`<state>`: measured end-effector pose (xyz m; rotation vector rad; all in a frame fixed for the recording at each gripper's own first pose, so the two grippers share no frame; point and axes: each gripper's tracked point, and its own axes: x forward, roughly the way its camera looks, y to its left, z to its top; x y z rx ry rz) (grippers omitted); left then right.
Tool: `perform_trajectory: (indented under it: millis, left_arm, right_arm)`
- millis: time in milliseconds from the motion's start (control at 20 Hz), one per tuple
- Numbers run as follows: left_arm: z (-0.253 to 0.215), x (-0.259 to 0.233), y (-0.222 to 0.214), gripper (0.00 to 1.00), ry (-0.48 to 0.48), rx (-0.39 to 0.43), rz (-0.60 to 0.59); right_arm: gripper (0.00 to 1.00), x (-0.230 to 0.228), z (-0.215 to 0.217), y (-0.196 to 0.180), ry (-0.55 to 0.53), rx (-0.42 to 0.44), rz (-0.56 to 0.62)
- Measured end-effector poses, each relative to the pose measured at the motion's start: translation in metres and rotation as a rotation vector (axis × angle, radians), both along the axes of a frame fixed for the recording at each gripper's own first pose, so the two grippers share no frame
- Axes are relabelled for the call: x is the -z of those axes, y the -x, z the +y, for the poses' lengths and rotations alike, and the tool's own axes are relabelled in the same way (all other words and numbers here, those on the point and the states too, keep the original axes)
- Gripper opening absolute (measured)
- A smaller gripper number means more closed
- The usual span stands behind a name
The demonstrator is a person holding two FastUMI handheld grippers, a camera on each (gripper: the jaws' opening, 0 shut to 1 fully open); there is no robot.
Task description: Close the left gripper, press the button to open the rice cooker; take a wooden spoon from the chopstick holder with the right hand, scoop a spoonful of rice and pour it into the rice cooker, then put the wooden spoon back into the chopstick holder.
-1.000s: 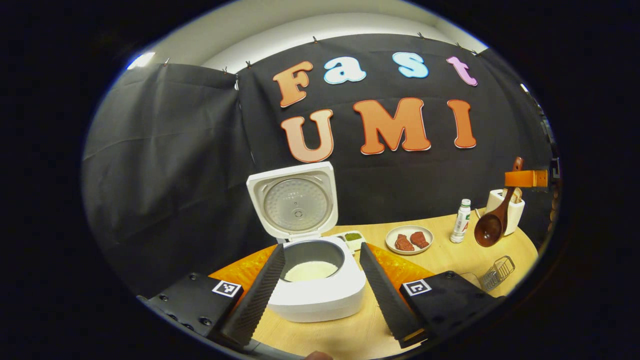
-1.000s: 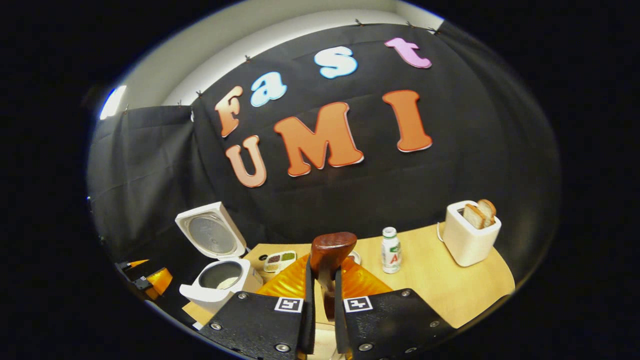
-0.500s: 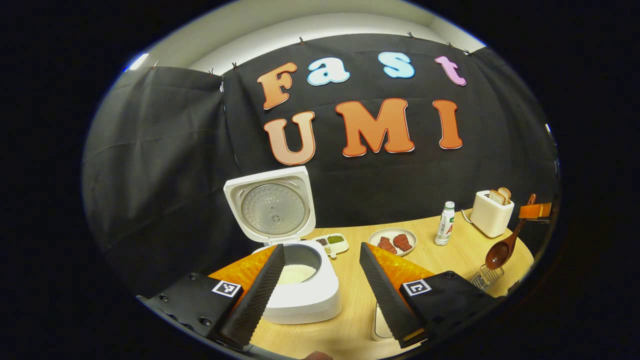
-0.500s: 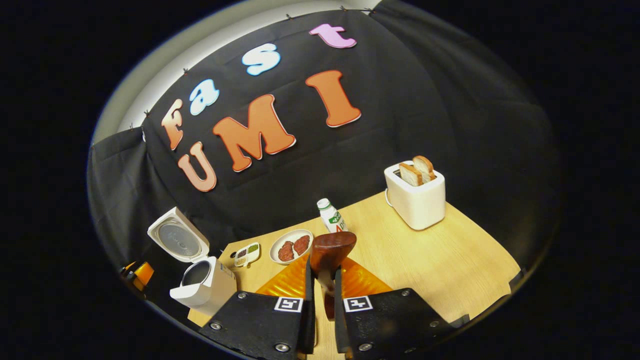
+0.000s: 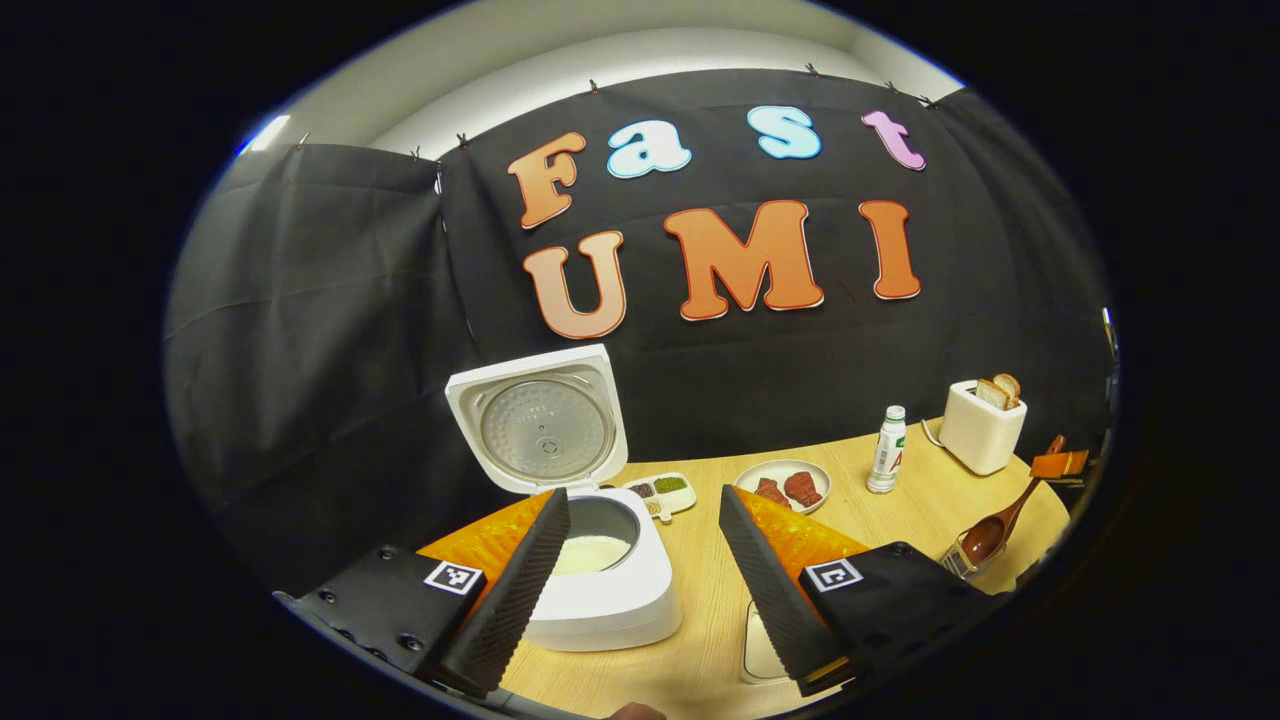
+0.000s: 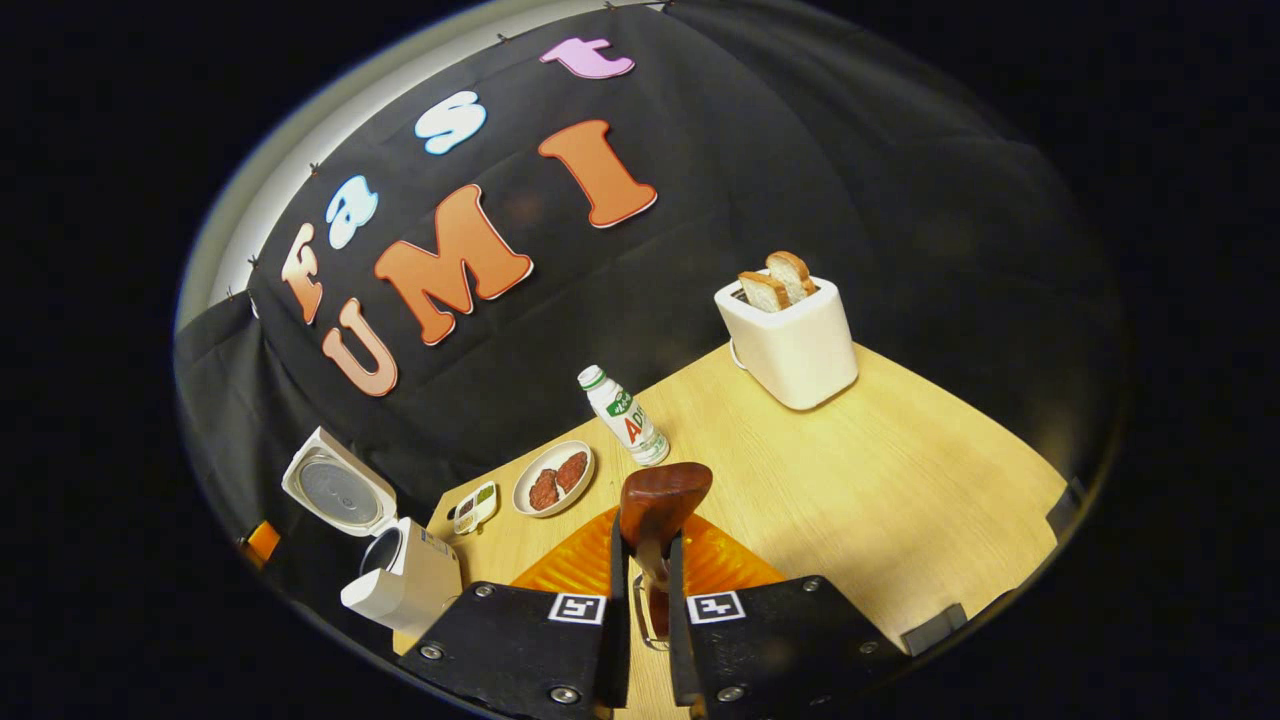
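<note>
The right gripper pinches the wooden spoon bowl-down, tilted, just above the wire chopstick holder, while the left gripper hangs wide open near the open rice cooker.

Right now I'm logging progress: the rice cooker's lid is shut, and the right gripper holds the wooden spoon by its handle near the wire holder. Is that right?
Not quite: the lid of the rice cooker stands open, with white rice in the pot, as the left gripper view shows. The rest holds: the right gripper is shut on the wooden spoon, whose bowl hangs at the wire holder.
</note>
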<state>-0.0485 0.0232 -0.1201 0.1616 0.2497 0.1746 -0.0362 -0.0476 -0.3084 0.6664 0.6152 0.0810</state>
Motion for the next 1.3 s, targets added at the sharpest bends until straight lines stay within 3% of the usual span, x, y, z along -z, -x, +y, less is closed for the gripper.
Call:
perform_trajectory:
  millis: [450,650,850,1000,1250,1300]
  left_arm:
    - [0.004,-0.01,0.0,1.0,-0.015,-0.016,-0.012]
    - [0.007,-0.017,-0.003,1.0,-0.019,-0.025,-0.026]
    - [0.004,-0.016,-0.007,1.0,-0.018,-0.02,-0.027]
    - [0.0,-0.018,-0.009,1.0,-0.023,-0.007,-0.033]
    - [0.0,-0.023,-0.014,1.0,-0.023,0.001,-0.05]
    - [0.004,-0.023,-0.017,1.0,-0.019,-0.002,-0.051]
  right_arm:
    - [0.16,0.032,-0.004,-0.001,-0.075,0.055,0.029]
    - [0.19,0.052,0.004,0.006,-0.084,0.041,0.075]
    - [0.23,0.052,-0.001,0.001,-0.123,0.088,0.049]
    - [0.27,0.058,0.006,0.0,-0.175,0.108,0.063]
    - [0.36,0.057,0.009,0.0,-0.159,0.107,0.08]
    - [0.46,0.053,0.005,0.0,-0.144,0.11,0.075]
